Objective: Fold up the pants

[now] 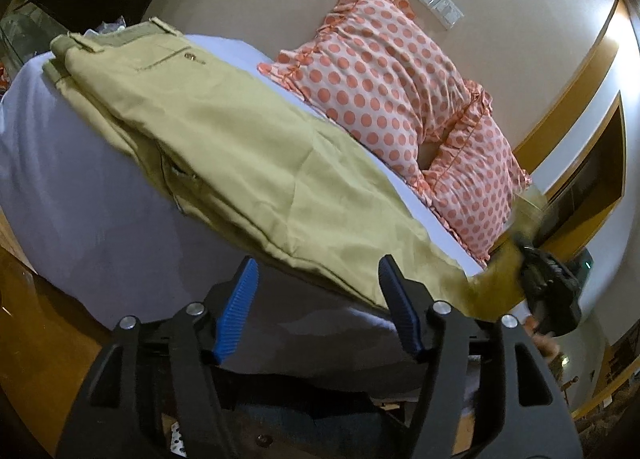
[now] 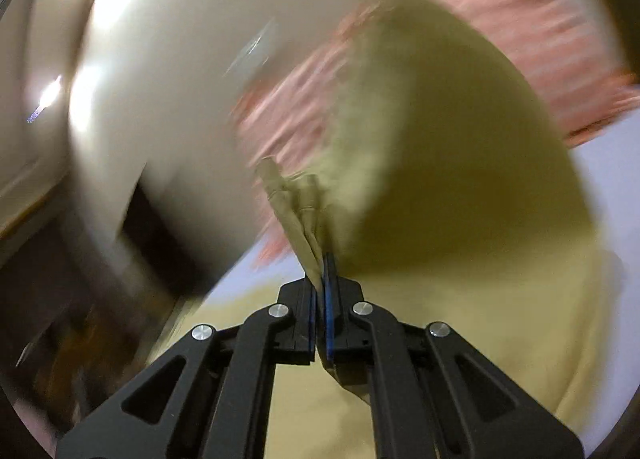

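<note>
Khaki pants [image 1: 224,147] lie along the white bed [image 1: 72,195], waistband at the far left, legs running toward the right. My left gripper [image 1: 318,271] is open and empty, just in front of the near edge of the legs. My right gripper [image 2: 320,259] is shut on the hem end of the pants [image 2: 420,163] and lifts it off the bed; the cloth billows in front of it. In the left wrist view the right gripper [image 1: 524,247] shows at the far right, holding the raised leg ends. The right wrist view is motion-blurred.
Two pink polka-dot pillows [image 1: 384,71] lean on the beige wall behind the pants. A wall socket plate [image 1: 436,1] sits above them. Wooden floor [image 1: 36,323] shows at the lower left, dark furniture [image 2: 80,291] beside the bed.
</note>
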A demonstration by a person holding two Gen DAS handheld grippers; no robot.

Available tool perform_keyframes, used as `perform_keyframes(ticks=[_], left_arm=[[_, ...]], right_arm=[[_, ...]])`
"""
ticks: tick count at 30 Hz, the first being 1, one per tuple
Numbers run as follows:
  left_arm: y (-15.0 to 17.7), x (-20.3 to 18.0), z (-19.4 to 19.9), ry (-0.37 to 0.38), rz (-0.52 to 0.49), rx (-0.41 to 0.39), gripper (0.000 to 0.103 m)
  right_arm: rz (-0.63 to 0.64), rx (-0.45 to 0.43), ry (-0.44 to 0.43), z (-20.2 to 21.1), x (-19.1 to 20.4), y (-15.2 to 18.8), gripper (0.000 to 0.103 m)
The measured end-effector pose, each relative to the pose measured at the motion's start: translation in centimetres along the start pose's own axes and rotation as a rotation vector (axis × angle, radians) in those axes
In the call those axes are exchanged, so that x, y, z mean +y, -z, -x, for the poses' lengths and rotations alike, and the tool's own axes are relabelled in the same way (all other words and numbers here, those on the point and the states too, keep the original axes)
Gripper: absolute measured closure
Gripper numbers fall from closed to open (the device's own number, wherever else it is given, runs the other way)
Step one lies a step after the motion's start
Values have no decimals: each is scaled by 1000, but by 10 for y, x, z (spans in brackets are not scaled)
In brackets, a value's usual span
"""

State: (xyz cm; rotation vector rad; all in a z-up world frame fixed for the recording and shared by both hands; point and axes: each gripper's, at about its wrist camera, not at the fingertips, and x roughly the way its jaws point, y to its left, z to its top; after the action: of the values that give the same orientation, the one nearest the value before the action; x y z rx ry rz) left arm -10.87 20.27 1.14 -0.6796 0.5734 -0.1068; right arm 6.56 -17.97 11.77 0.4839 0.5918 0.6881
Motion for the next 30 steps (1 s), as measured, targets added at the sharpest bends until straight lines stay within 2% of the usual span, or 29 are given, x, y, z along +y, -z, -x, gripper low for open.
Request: perform_keyframes(ticks=[1, 3, 4, 5, 6, 7, 8, 11, 14, 15, 21, 23, 26, 28, 30], left_arm=[[-1, -2, 1, -7, -5, -5, 37], [-3, -1, 0, -30, -9, -5, 32], [-4, 1, 0, -36, -6, -2, 31], [-6, 3, 0, -43, -1, -1, 29], [-8, 5, -1, -52, 8, -1, 27], [-9, 7, -2, -58, 16, -1, 25], [-11, 9, -4, -61, 25, -2, 24], [-16, 11, -10, -65, 38, 0, 24], [-22, 11, -16, -89, 45, 9, 24], [-24, 11, -18, -94, 53, 8, 20], [-34, 4, -16, -117, 62, 4, 20], [-41, 3, -12, -112, 66, -26, 23], [-54, 12, -2, -147, 81, -94, 24], [-64, 32, 2, -199, 157, -113, 25], [-68, 56, 7, -192, 260, -121, 31]], right_arm=[[55, 138, -17, -34, 20, 18, 99], [122, 325, -8, -71, 42, 52, 96], [133, 381, -6, -79, 47, 65, 92], [131, 396, -8, -79, 49, 72, 72], [119, 392, -3, -75, 49, 77, 57], [101, 364, 5, -66, 47, 78, 32], [88, 332, 3, -59, 45, 76, 22], [55, 252, -1, -42, 38, 60, 21], [26, 231, 8, -37, 32, 52, 20], [22, 231, 6, -39, 33, 55, 20], [13, 264, -4, -43, 37, 64, 19], [6, 272, -4, -46, 36, 67, 19], [-7, 277, 0, -46, 31, 68, 19], [-15, 272, -2, -45, 29, 68, 19], [-18, 265, -4, -43, 28, 67, 19]])
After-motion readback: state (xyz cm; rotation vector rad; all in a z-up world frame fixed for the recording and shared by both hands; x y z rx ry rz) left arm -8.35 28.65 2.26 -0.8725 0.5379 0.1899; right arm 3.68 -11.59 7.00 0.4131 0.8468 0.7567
